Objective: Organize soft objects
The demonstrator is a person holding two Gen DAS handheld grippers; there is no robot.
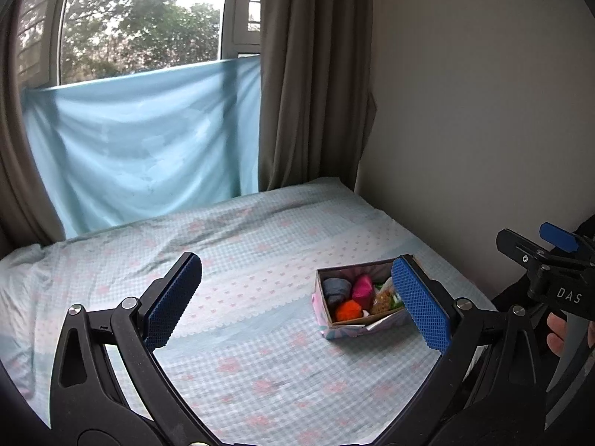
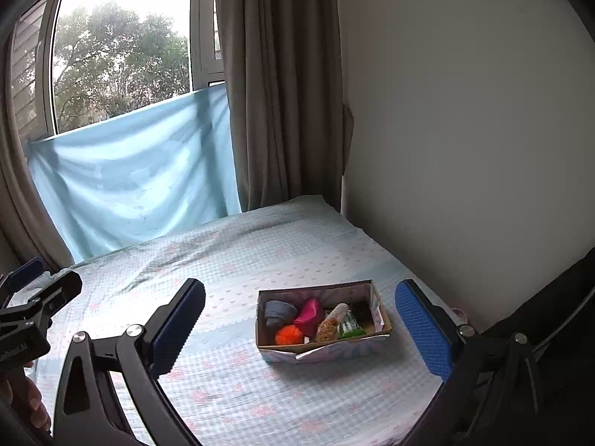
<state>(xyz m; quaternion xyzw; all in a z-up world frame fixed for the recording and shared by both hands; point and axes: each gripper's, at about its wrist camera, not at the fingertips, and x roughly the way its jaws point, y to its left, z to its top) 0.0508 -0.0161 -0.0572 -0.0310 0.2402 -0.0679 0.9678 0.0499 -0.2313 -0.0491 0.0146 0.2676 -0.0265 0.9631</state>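
Two claws hang wide apart above a bed dressed in a pale blue checked sheet with pink flowers, neither one holding anything. The left claw has its blue ribbed pads spread, and from its own camera the right-hand pad cuts across the near right corner of a small open box; whether pad and box touch cannot be told from that angle. The right claw is equally spread, the box sitting between and beyond its pads, apart from both.

The box, wrapped in pastel paper, rests on the sheet toward the wall side of the bed. Inside lie the soft objects: a grey-blue roll of fabric at the far left, a magenta pouch just beside it, an orange pom-pom at the near left, a tan fuzzy piece in the middle and a green-and-white packet beside that. They are packed close, several touching.

A light blue cloth is stretched over the lower part of the window behind the bed, a grey-brown curtain hangs beside it, and trees show through the glass. A plain wall runs along the bed's right side.
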